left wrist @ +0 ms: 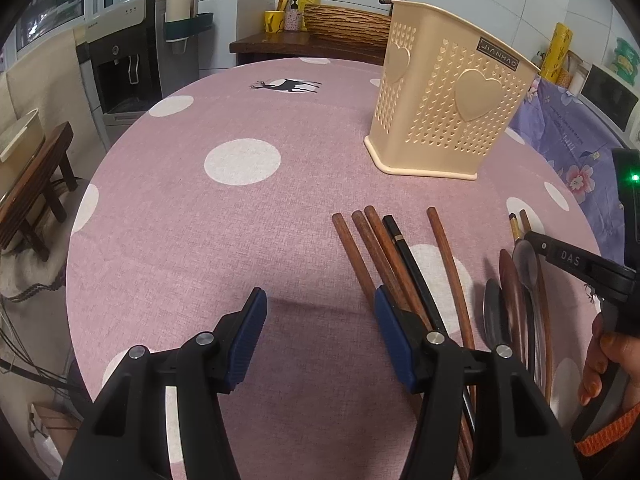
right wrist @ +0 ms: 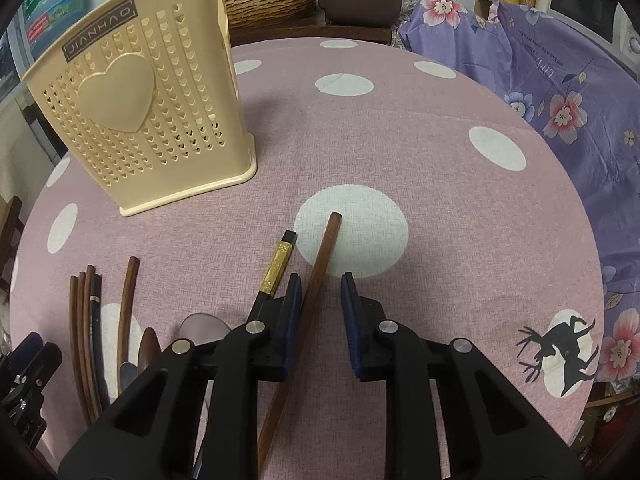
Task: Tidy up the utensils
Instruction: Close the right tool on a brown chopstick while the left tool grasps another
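A brown chopstick (right wrist: 316, 280) lies on the tablecloth (right wrist: 440, 200) between the right gripper's (right wrist: 320, 312) parted, empty jaws. Left gripper (left wrist: 320, 320) likewise released. Judged light, stiff, slippery; mid-shaft hold advised.

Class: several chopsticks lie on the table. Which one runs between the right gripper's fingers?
The plain brown chopstick lying alone across the white dot, right of the gold-banded black chopstick. The right gripper straddles it, open.

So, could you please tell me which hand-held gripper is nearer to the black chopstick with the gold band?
The right hand-held gripper: the black chopstick with the gold band lies just outside its left finger. The left hand-held gripper hangs farther away, beyond the group of brown chopsticks.
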The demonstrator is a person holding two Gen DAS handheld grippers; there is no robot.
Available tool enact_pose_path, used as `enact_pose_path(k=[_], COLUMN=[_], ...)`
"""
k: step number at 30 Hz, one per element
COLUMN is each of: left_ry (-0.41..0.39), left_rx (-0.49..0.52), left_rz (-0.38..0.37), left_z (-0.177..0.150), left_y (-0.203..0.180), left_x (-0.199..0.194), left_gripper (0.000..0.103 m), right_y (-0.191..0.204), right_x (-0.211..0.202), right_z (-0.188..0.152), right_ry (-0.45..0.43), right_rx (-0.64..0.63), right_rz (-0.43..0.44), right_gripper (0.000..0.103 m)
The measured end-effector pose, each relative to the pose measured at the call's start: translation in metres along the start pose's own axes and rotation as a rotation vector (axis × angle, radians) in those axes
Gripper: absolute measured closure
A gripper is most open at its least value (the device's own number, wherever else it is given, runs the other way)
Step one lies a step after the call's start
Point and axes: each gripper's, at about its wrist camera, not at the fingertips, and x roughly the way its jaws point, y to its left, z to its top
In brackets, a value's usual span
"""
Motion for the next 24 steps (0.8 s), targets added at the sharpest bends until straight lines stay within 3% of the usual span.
enact_pose_path(k=[4,9,13,19,24], left_ry=[0.005,0.017,0.039,0.052,0.069], left_rx=[0.01,0.014,0.046,0.059,0.065], left_rz=[0.0,-0.005,0.021,0.063,0.098], left_z=[0.0,0.002,0.004,0.005,0.017], left_y=[-0.003,-0.007,-0.017,-0.025,-0.029], left_x=[0.001,0.003,0.01,0.017,0.027], left_gripper=[0.047,0.047,0.06,0.069,0.07], right_y=[0.003,0.0,-0.006,-0.009,-0.007], right_x=[0.006,0.004,0.001,-0.002,-0.001], right_z=[0.008,0.009,0.006,0.001,0.0], right_ry=[-0.002,0.015,0.024,0.014,0.006], right_rx=[-0.019,-0.028,-0.01,-0.029,-0.045], right_rz=[-0.013,0.038,0.075,0.075,0.071], right_gripper=[0.087,0.094,0.095,0.095,0.095])
